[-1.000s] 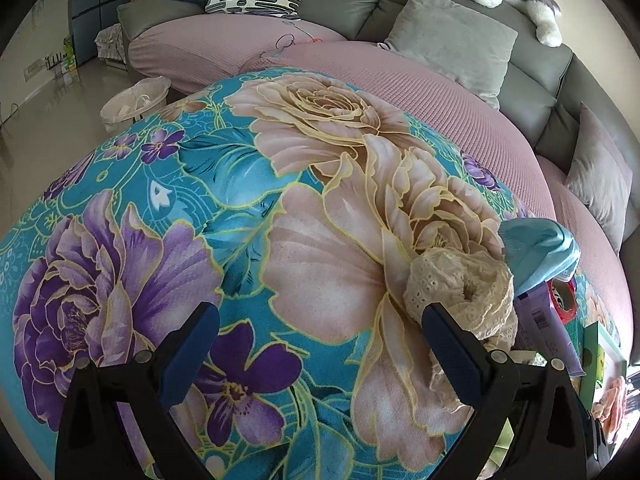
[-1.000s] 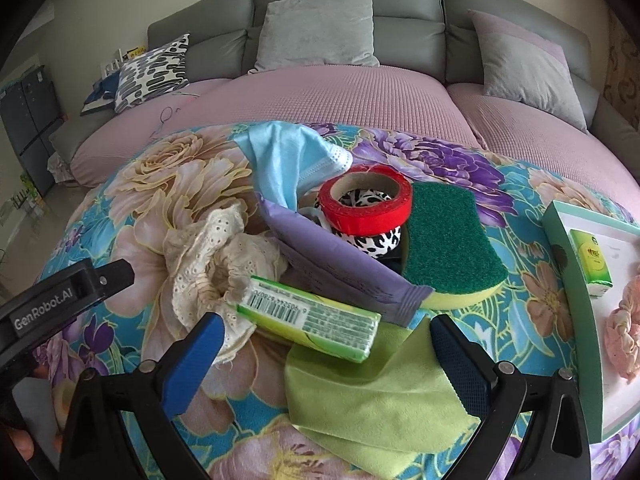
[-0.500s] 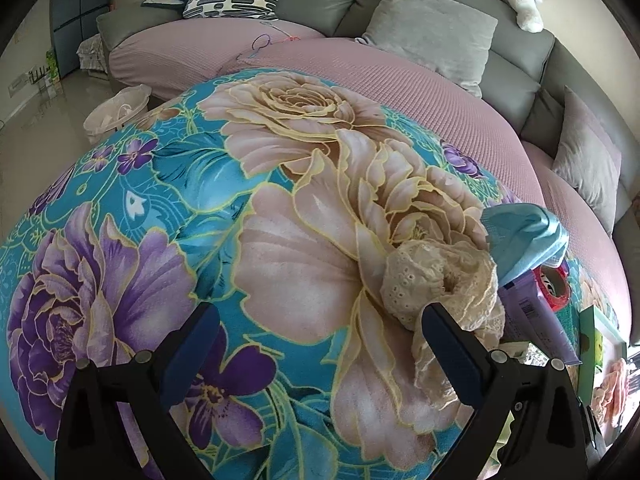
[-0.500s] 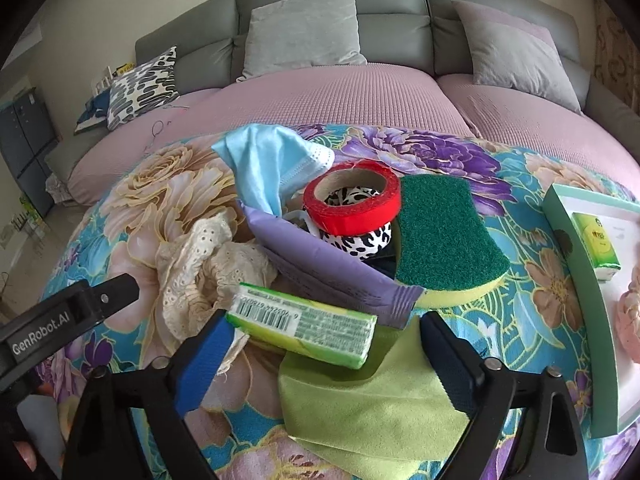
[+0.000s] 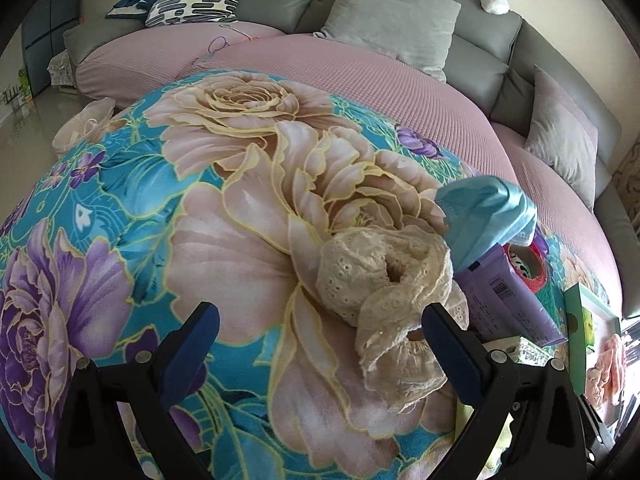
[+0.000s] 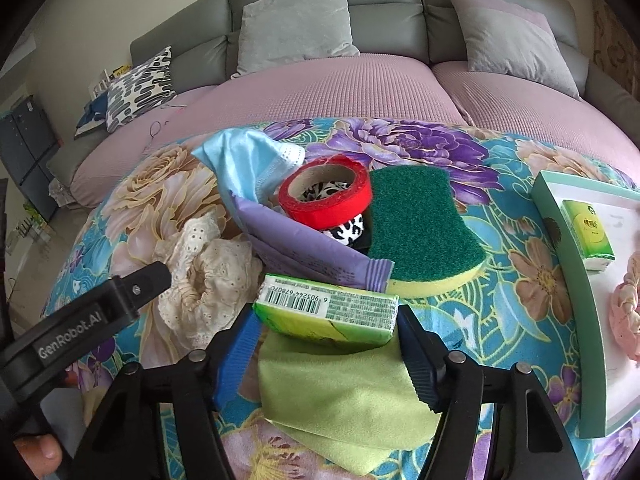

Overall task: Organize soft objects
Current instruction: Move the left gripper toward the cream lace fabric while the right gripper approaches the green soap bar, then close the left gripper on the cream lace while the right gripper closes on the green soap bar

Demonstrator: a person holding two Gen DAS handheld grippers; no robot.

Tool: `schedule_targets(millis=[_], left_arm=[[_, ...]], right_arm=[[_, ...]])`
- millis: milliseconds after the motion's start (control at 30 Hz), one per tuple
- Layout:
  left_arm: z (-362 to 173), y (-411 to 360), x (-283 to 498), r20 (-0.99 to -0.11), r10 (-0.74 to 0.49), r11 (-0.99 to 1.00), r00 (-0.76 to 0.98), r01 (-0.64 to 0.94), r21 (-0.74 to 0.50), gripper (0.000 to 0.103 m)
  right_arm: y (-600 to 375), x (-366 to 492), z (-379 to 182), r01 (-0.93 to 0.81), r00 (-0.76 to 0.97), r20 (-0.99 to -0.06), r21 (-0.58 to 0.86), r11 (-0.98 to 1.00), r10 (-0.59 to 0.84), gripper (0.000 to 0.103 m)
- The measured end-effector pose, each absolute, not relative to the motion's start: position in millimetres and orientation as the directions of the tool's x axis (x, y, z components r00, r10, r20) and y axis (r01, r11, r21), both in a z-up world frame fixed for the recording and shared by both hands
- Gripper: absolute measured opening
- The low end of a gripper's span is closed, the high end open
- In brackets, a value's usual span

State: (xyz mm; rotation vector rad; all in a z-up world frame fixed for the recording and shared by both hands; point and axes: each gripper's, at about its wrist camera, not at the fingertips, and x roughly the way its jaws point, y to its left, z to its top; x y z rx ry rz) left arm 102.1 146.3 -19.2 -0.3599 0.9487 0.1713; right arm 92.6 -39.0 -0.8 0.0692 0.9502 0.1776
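Observation:
My right gripper point(image 6: 326, 332) has its blue pads on both ends of a green tissue pack point(image 6: 326, 312) that lies on a lime cloth point(image 6: 344, 396). Behind it lie a purple pouch point(image 6: 304, 252), a red tape roll point(image 6: 330, 196), a green sponge point(image 6: 420, 232), a light blue mask point(image 6: 248, 164) and a cream lace scrunchie point(image 6: 204, 276). My left gripper point(image 5: 320, 344) is open and empty, with the lace scrunchie point(image 5: 384, 284) just ahead of its right finger. The mask point(image 5: 484, 212) and the pouch point(image 5: 508, 300) lie further right.
A green-rimmed tray point(image 6: 560, 240) at the right holds a second tissue pack point(image 6: 588, 236) and a pink scrunchie point(image 6: 628, 312). The floral tablecloth point(image 5: 240, 208) covers the table. A sofa with grey cushions point(image 6: 296, 24) lies behind. A white basket point(image 5: 86, 120) stands on the floor.
My right gripper moved forward and closed its jaws onto the ends of the green tissue pack. My left gripper drifted right, towards the lace scrunchie, still open.

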Motion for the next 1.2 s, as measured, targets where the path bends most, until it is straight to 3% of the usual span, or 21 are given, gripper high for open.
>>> schedule_targets(millis=[133, 267, 667, 1000, 1200], left_arm=[[-25.9, 138.7, 106.7, -0.826, -0.023, 0.933, 0.563, -0.285, -0.22, 0.1], [-33.9, 132.7, 111.6, -0.835, -0.028, 0.939, 0.549, -0.272, -0.21, 0.079], [-40.6, 108.1, 123.5, -0.828, 0.059, 0.964, 0.557, -0.247, -0.097, 0.076], [-35.6, 90.1, 125.1, -0.818, 0.019, 0.983, 0.575, -0.16, -0.09, 0.031], [-29.3, 89.8, 120.9, -0.813, 0.004, 0.98, 0.582, -0.165, -0.113, 0.018]], right_arm=[[-44.2, 92.8, 1.2, -0.118, 0.566, -0.804, 0.141, 0.983, 0.183, 0.07], [-50.3, 93.3, 3.4, -0.11, 0.567, -0.804, 0.141, 0.984, 0.178, 0.069], [-60.2, 95.4, 2.4, -0.104, 0.554, -0.813, 0.147, 0.984, 0.181, 0.069], [-67.7, 94.6, 1.1, -0.089, 0.547, -0.817, 0.16, 0.983, 0.183, 0.068], [-72.6, 92.8, 4.7, -0.093, 0.548, -0.813, 0.175, 0.98, 0.197, 0.066]])
